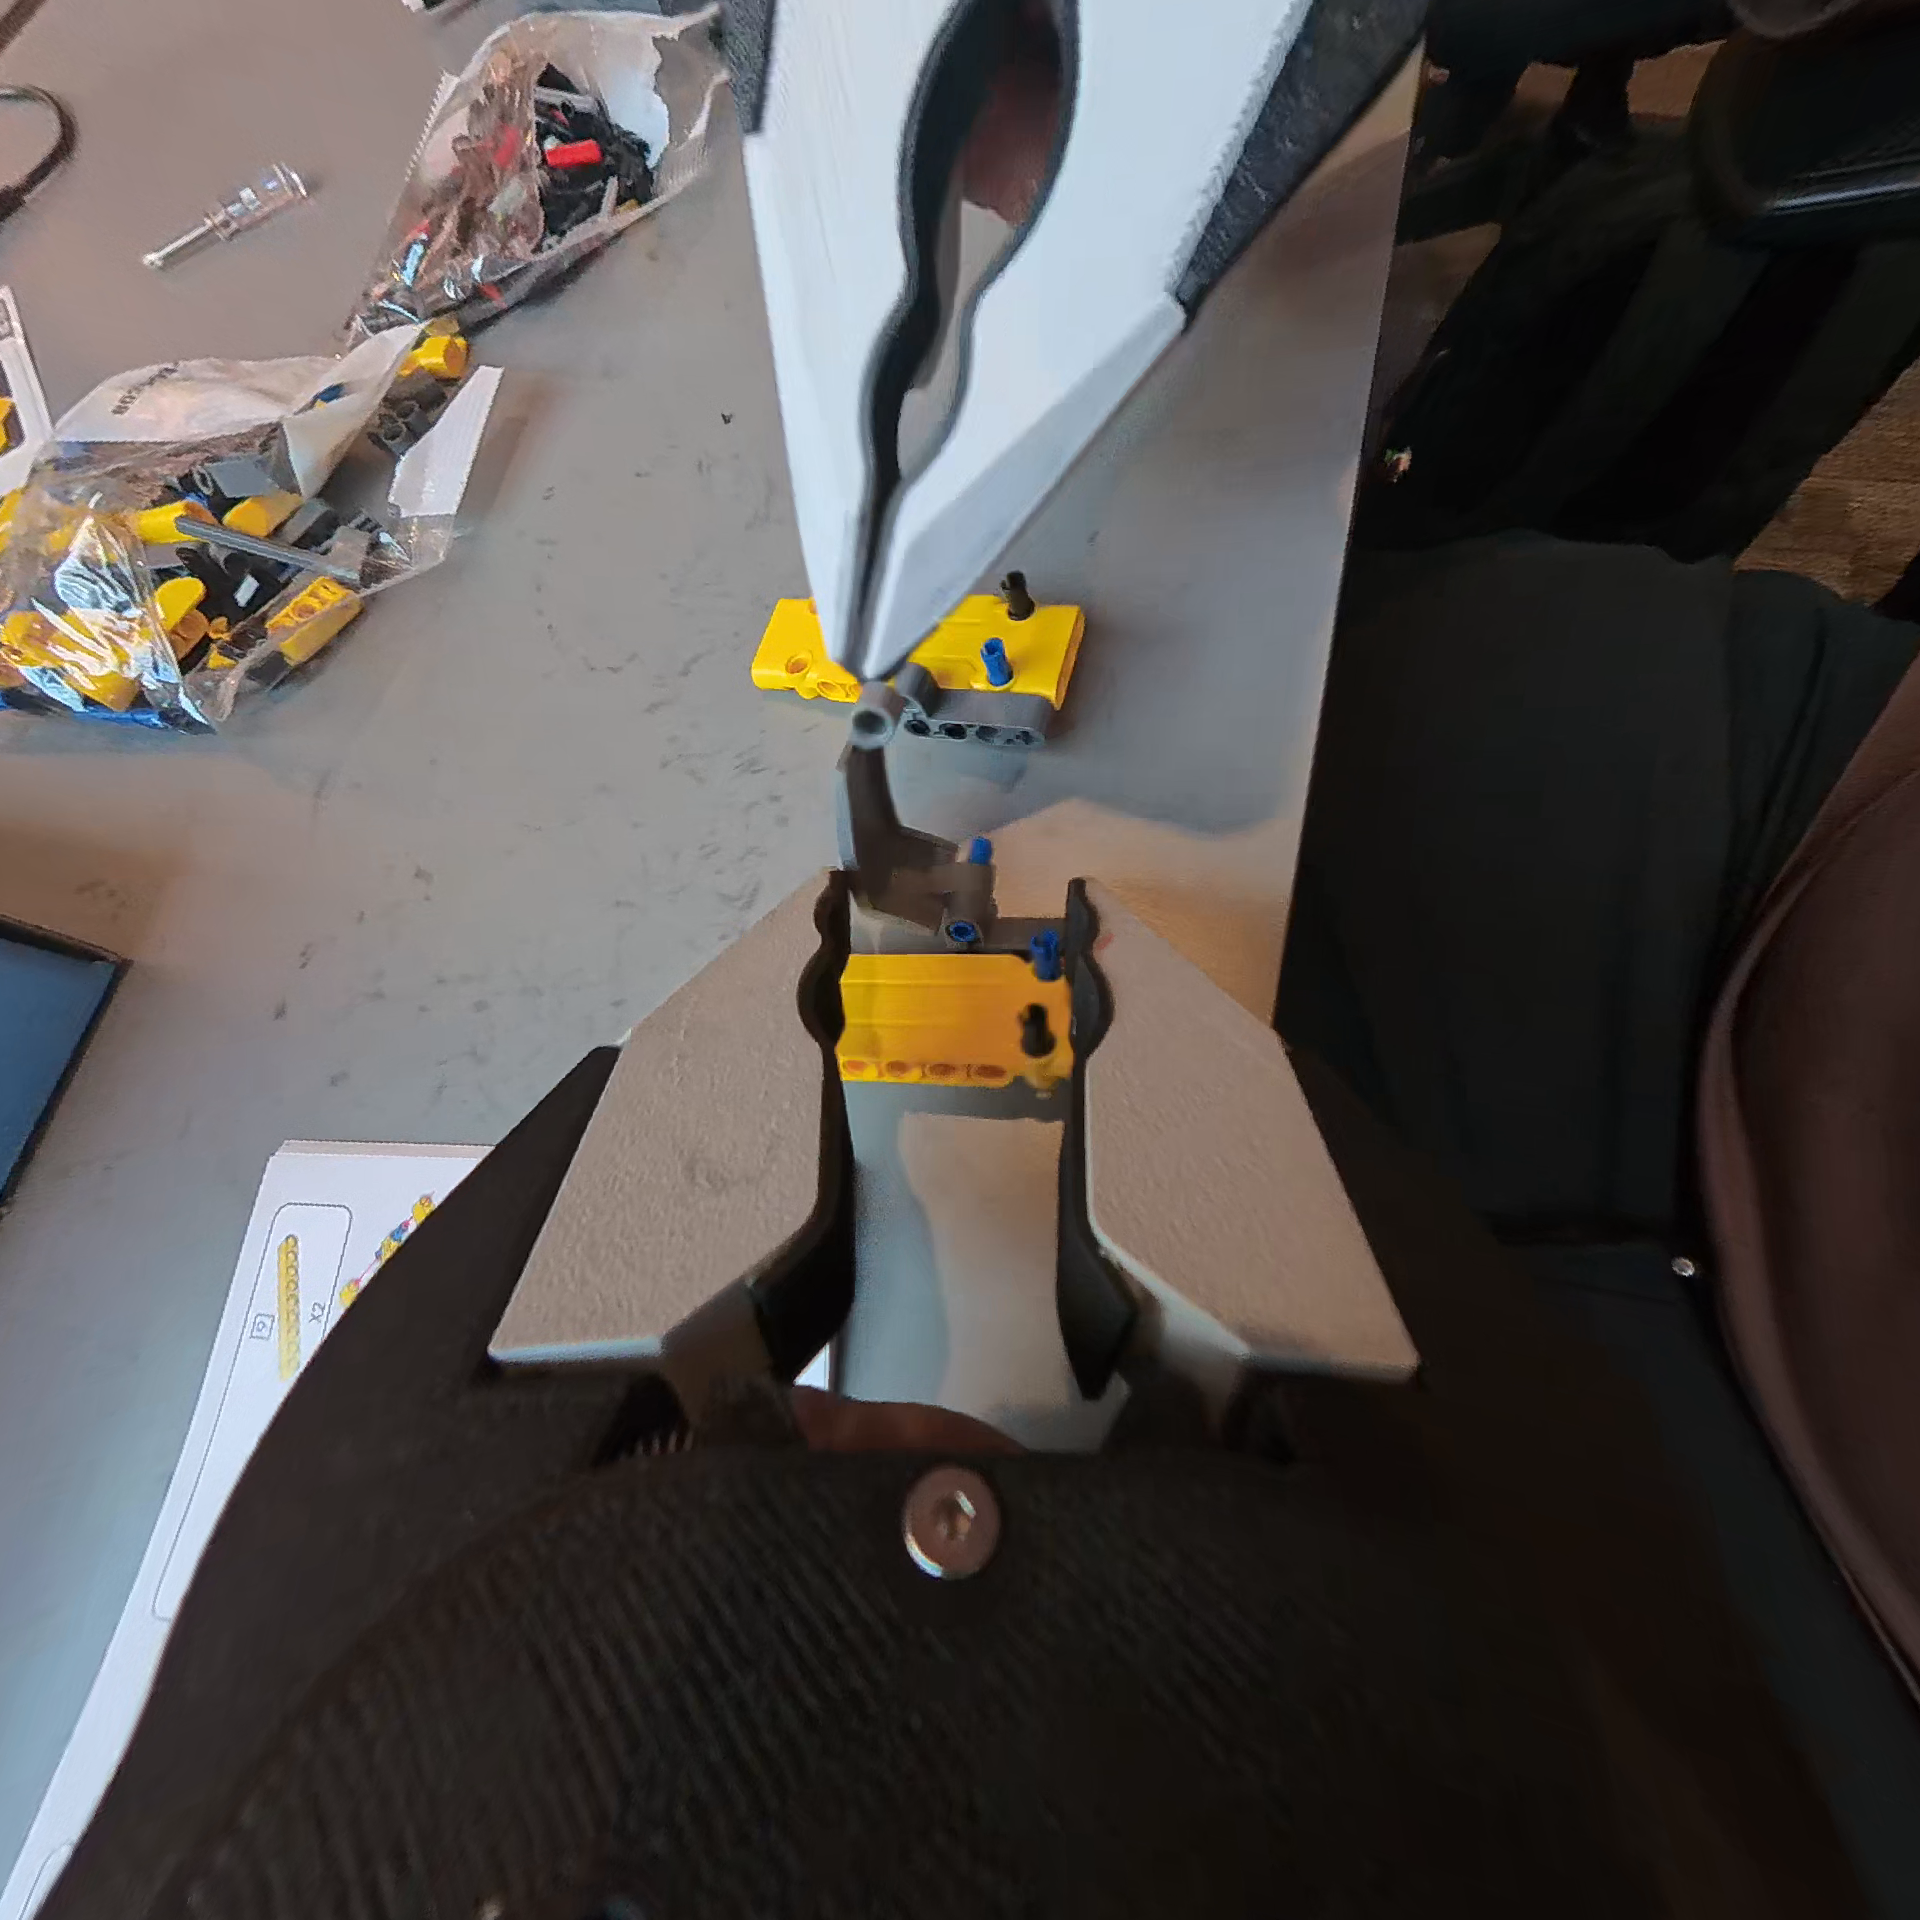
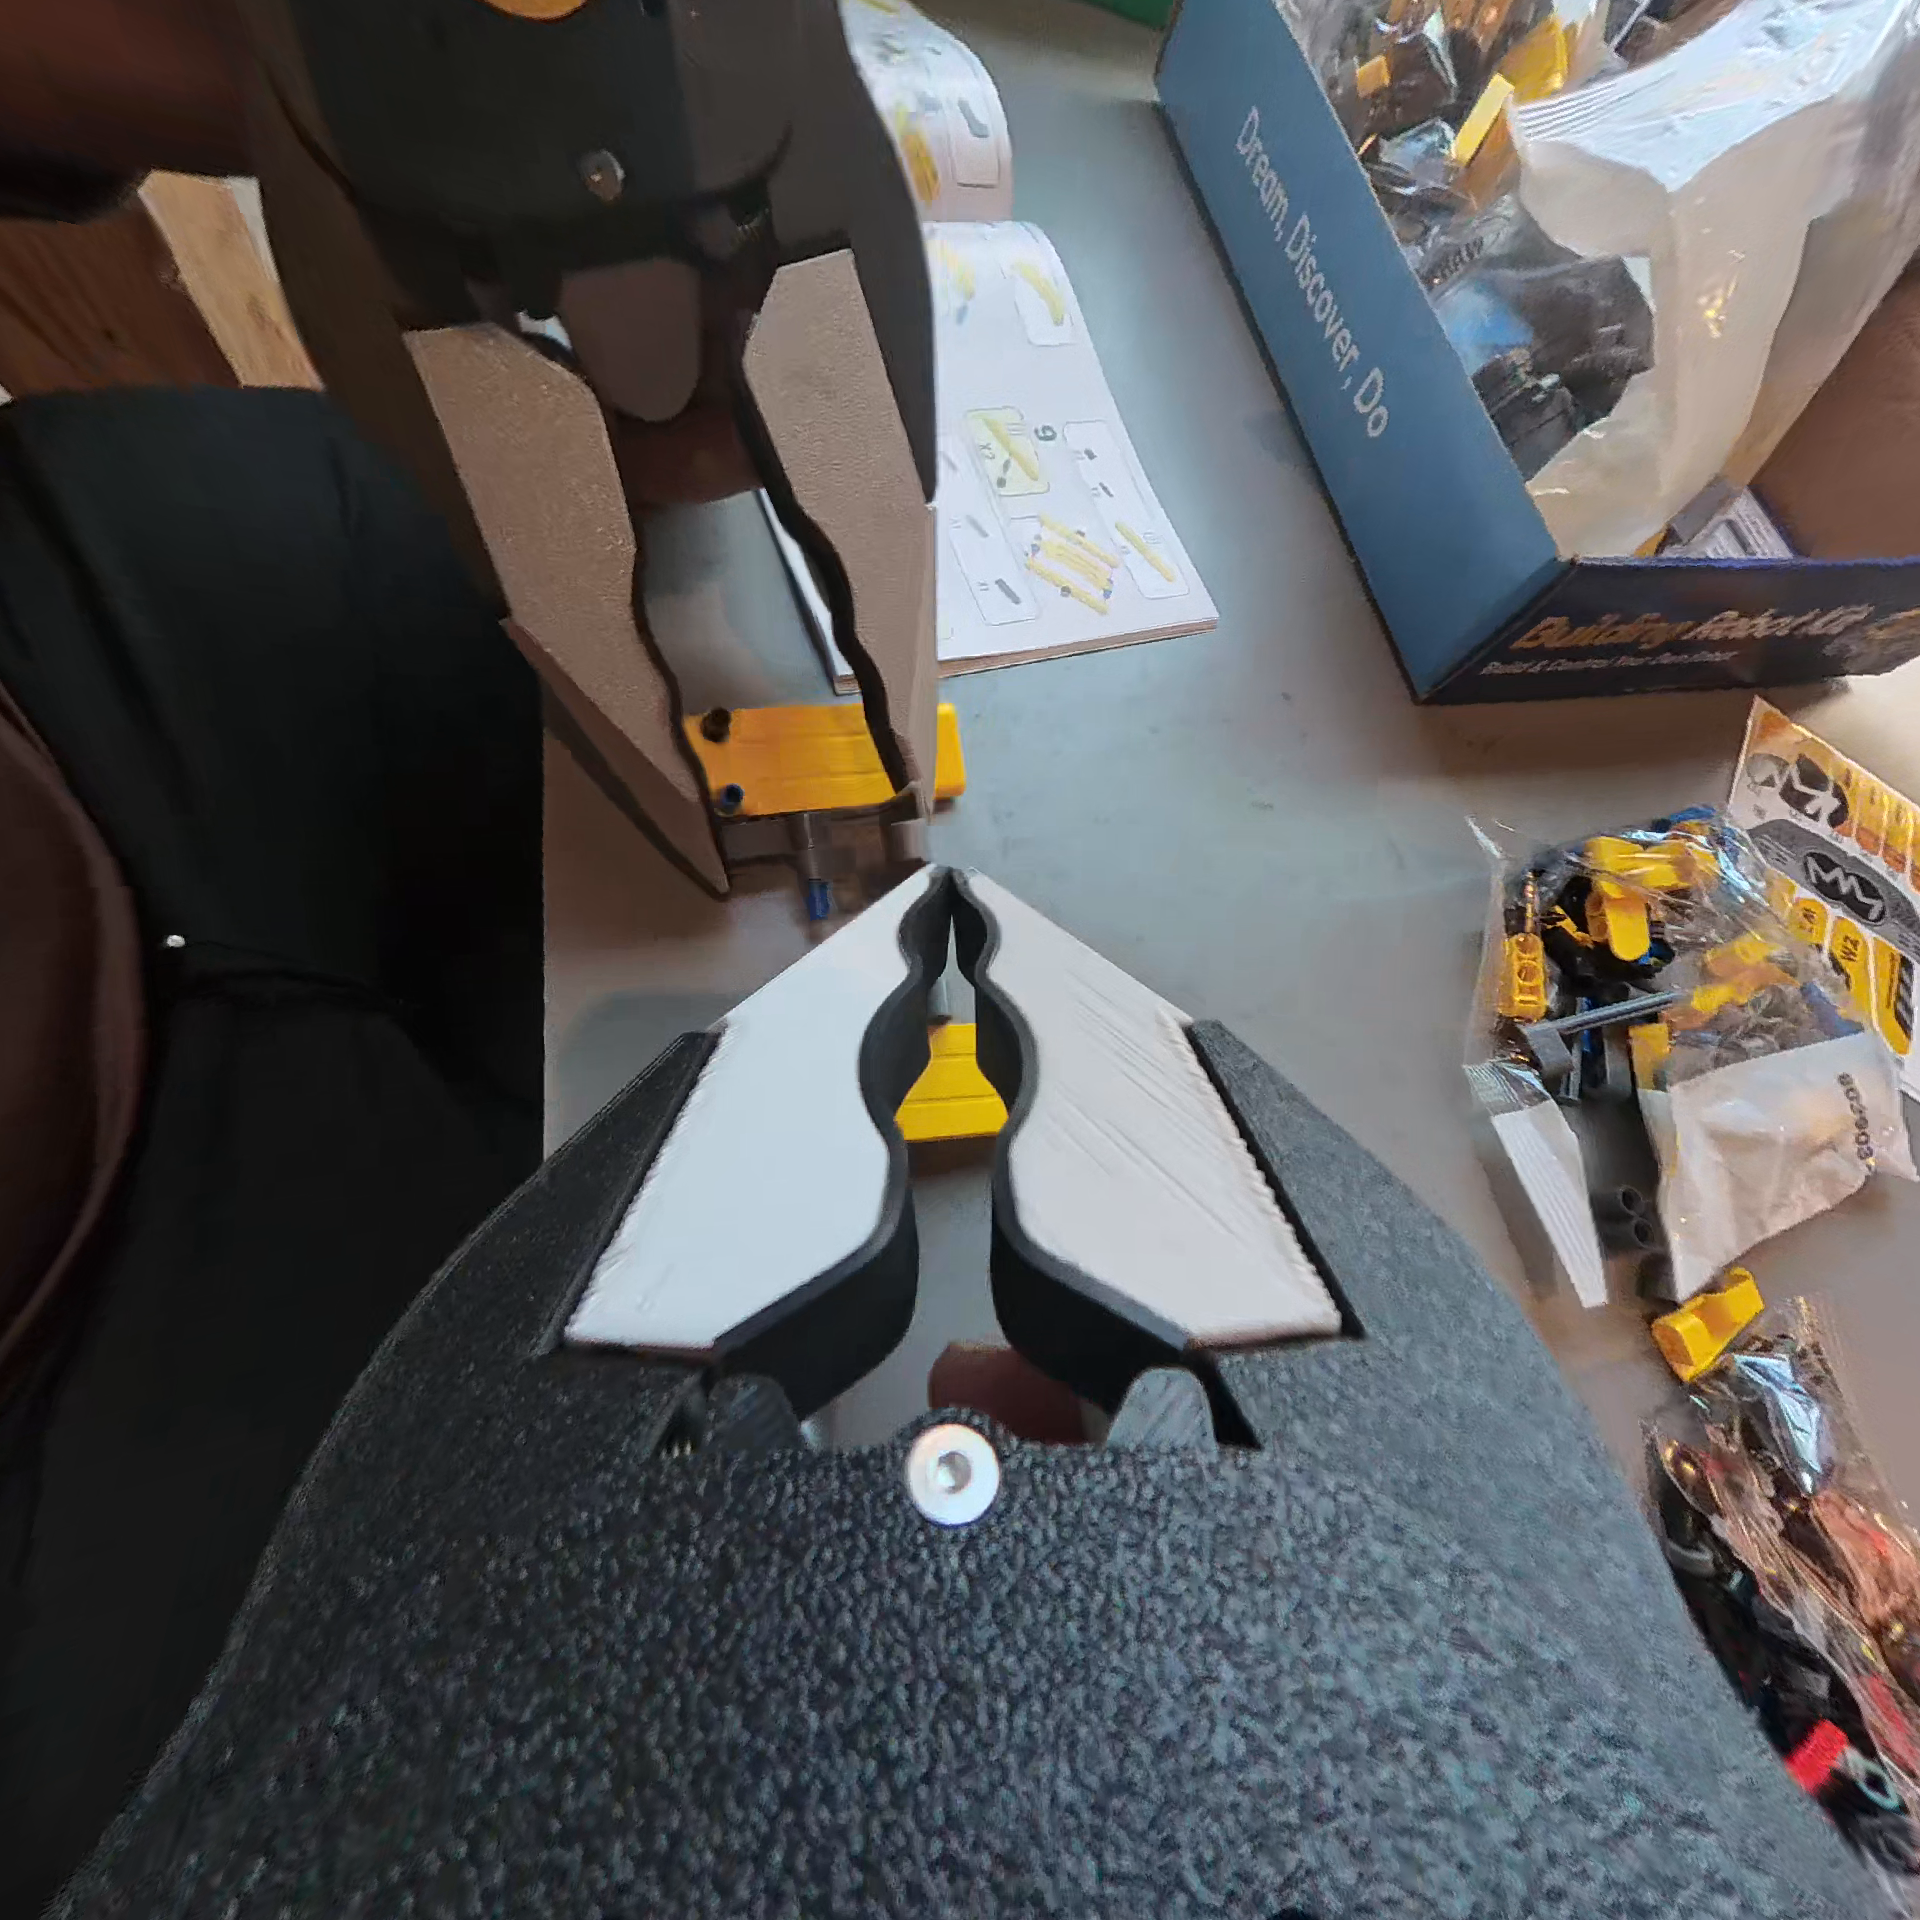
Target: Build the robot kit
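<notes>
the left gripper (image 1: 951, 935), with matte tan fingers edged in wavy black rubber, is clamping a ribbed yellow plastic block (image 1: 951, 1023) across its long axis, and a curved grey arm (image 1: 868, 800) on the block is pointing away from the gripper. the right gripper (image 2: 951, 883), white-faced on a pebbled black body, is pinching its tips together on that arm's small grey end tube (image 1: 876, 719). just past them, a second yellow block (image 1: 997, 649) with black and blue pegs is lying flat on the smooth grey table (image 1: 468, 831).
</notes>
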`<state>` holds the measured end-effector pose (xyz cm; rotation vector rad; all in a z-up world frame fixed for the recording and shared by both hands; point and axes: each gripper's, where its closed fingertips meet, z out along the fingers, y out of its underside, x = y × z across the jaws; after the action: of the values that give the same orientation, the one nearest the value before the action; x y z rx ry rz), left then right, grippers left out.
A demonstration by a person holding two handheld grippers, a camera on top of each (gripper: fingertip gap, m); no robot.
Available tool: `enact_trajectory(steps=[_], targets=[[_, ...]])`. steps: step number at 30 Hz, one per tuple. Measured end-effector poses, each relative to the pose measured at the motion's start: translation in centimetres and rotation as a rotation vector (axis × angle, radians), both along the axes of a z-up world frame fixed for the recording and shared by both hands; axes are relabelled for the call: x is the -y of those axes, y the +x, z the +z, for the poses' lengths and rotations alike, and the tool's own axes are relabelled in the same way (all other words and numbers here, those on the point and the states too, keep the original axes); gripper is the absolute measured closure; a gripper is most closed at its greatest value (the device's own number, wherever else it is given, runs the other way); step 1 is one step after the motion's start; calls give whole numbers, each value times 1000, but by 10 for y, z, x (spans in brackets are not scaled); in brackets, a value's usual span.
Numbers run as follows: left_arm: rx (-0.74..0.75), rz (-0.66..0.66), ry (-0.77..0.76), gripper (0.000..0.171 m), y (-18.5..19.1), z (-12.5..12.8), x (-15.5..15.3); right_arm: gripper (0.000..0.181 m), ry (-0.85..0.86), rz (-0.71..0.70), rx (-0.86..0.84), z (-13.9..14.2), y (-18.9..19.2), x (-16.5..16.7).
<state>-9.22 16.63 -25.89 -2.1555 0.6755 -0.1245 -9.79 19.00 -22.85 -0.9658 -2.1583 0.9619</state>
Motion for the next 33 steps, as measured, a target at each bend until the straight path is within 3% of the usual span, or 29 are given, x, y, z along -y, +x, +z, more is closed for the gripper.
enact_trajectory(steps=[3, 6, 8, 10, 14, 16, 19, 26, 29, 33], targets=[[-54, 3, -6, 122, 0, -4, 5, 181, 12, -50, 6, 8, -1, -5], [-100, -2, 16, 129, -2, -5, 7, 181, 18, -49, 24, 12, 4, -1], [-87, 0, 6, 122, -3, -5, 8, 180, 33, -14, 37, 9, 10, 3], [-76, 1, 10, 118, -4, -3, 9, 163, 15, -18, 52, 3, 11, 1], [-89, -12, 23, 118, -7, 1, 15, 151, -33, -16, 99, -9, 14, 5], [-95, -28, 18, 118, -7, 2, 19, 153, -42, -10, 108, -12, 12, 10], [-113, -37, 0, 120, -11, -1, 22, 174, -55, -26, 113, -15, 5, 12], [-165, -63, -16, 131, -13, -5, 21, 177, -51, -21, 102, 0, -3, 12], [-176, -74, -24, 124, -12, -4, 17, 179, -25, -4, 101, 2, -4, 12], [-79, -122, -6, 121, -1, 2, 11, 179, -33, 7, 90, -1, -6, 15]])
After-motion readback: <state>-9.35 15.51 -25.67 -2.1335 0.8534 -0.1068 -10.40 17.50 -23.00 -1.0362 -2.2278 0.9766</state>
